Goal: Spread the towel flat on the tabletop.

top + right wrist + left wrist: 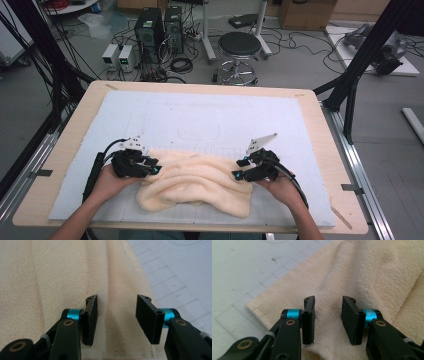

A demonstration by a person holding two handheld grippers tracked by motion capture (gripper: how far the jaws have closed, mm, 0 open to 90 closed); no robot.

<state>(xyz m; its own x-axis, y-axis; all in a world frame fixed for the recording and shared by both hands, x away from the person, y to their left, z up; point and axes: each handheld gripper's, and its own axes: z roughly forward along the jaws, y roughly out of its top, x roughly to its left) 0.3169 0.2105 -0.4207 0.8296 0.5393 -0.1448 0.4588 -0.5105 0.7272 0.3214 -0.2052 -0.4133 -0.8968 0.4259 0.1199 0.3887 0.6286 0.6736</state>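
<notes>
The towel [195, 182] lies folded but rumpled at lower centre, so smoothing or another fold likely remains. The left gripper [156, 167] and right gripper [239, 168] each stand apart over the cloth, pinching nothing.

Cream towel [195, 184] — white gridded mat [210, 120] — black tongs [328, 320], blue accents.

White mat [200, 115] on table [80, 120]; stool [240, 47], perhaps computers [160, 27] behind.

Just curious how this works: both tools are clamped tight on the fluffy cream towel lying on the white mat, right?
Not quite. The jaws of the left tool and the right tool stand apart over the fluffy cream towel, pinching nothing, as both gripper views show. The towel does lie on the white mat.
</notes>
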